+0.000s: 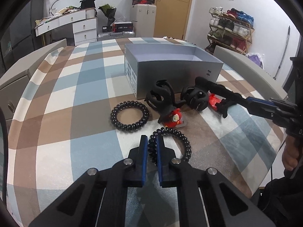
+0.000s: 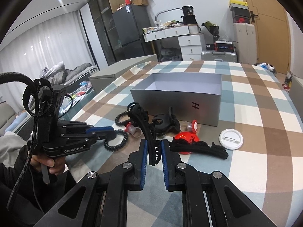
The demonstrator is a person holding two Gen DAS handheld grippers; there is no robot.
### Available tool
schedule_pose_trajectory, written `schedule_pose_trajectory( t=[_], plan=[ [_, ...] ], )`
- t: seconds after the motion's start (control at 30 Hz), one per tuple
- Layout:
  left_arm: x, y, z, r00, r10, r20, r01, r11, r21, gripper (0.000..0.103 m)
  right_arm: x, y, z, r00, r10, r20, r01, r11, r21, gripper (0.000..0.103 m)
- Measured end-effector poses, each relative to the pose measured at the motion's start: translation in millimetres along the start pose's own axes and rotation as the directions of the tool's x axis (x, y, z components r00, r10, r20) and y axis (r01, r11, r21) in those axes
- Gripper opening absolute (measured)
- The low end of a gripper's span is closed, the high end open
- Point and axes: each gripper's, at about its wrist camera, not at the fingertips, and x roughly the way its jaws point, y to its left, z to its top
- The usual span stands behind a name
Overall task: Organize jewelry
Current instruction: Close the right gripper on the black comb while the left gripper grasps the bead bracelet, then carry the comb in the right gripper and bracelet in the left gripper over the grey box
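The left gripper [image 1: 151, 141] was closed on the near coil tie [image 1: 171, 143], its blue pads pinching the left side of the loop, which lay on the checked cloth [image 1: 75, 113]. A second coil tie [image 1: 130, 116] lay flat just beyond it, apart from it and untouched.

The right gripper [image 2: 153, 147] was clamped on a long black clip [image 2: 145, 130], the clip's curved body running up and away between the pads. In the left wrist view this gripper [image 1: 203, 82] reached in from the right above the pile, close before the box.

The open grey box [image 2: 180, 96] stood on the cloth behind the pile; what could be seen of its inside showed nothing in it. Before it lay a black claw clip [image 2: 164, 124], a red disc [image 2: 184, 139], a small red-and-white piece [image 2: 193, 125] and another black clip [image 2: 198, 147]. A white round badge [image 2: 231, 139] lay to the right, apart from the rest. A small red figure [image 1: 174, 120] sat between the two coil ties and the claw clips.
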Motion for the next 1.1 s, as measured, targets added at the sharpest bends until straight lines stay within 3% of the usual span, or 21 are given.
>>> schedule_pose_trajectory(
  t=[0.43, 0.63, 1.1],
  plan=[
    [-13, 0, 7, 0.996, -0.007, 0.085, 0.007, 1.0, -0.001, 0.005, -8, -13, 3, 0.999, -0.031, 0.043, 0.029, 0.998, 0.048, 0.014],
    [-22, 8, 15, 0.99, -0.014, 0.143, 0.023, 0.998, -0.062, 0.005, -14, -22, 10, 0.997, -0.043, 0.071, 0.035, 0.994, 0.104, 0.014],
    [-35, 7, 36, 0.971, -0.005, 0.238, 0.023, 0.997, -0.074, 0.005, -23, -29, 28, 0.99, -0.082, 0.118, 0.066, 0.989, 0.134, 0.014]
  ],
)
